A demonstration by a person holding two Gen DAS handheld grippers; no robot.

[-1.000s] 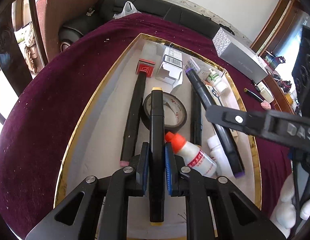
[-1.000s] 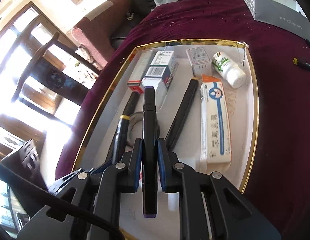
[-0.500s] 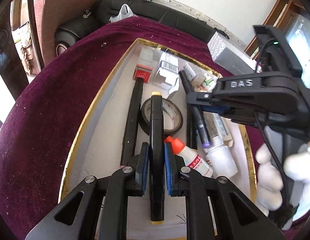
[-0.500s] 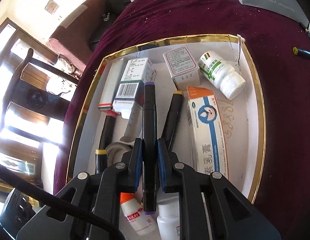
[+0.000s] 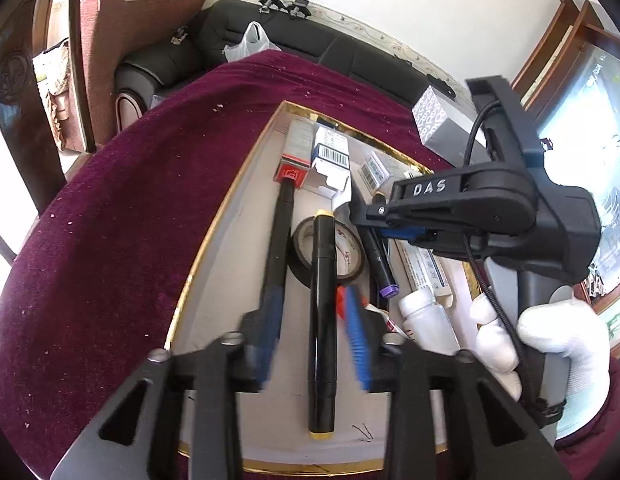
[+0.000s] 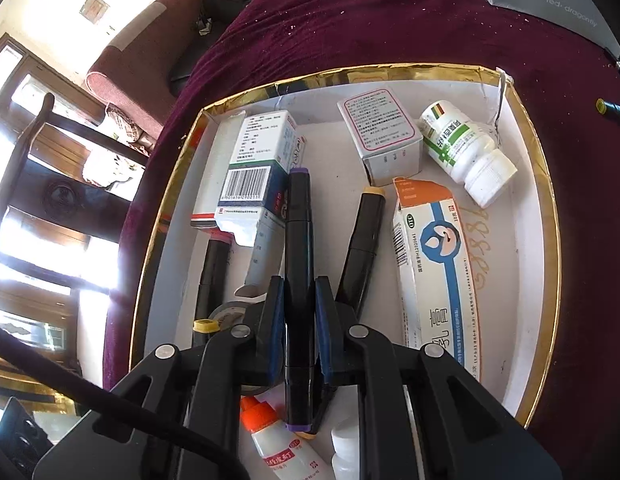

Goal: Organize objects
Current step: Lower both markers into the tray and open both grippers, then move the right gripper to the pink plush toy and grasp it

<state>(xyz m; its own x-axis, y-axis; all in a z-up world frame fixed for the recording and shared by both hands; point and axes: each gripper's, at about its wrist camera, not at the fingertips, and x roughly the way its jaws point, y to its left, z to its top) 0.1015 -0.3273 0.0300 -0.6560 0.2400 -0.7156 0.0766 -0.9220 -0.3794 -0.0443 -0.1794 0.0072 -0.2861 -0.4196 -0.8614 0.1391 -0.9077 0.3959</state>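
Low in the left wrist view, the left gripper [image 5: 316, 336] has its jaws opening; the blue pads stand clear on both sides of the yellow-capped marker [image 5: 322, 322], which lies between them. That marker runs top to bottom of the frame, far end resting across the tape roll [image 5: 348, 254]. Three markers counted in this view: this one, a pink-capped marker [image 5: 278, 240] just to its left running nearly parallel, and the purple-capped marker [image 5: 380, 256] at centre right. All sit in one gold-rimmed tray [image 5: 213, 236] on a maroon cloth. One gloved hand [image 5: 550, 344] at right carries the right gripper [image 5: 360, 214].

Centre bottom of the right wrist view, the right gripper [image 6: 297, 320] is clamped narrow on the purple-capped marker [image 6: 298, 240]. Its long axis runs straight up the frame, far cap pointing at the barcode box [image 6: 255, 176]. Four markers are partly visible here. Three cartons counted: barcode box, grey box [image 6: 384, 136], long blue-and-orange box [image 6: 434, 264]. One green-labelled white bottle [image 6: 466, 148] lies upper right; an orange-capped bottle [image 6: 271, 440] sits low in the frame.
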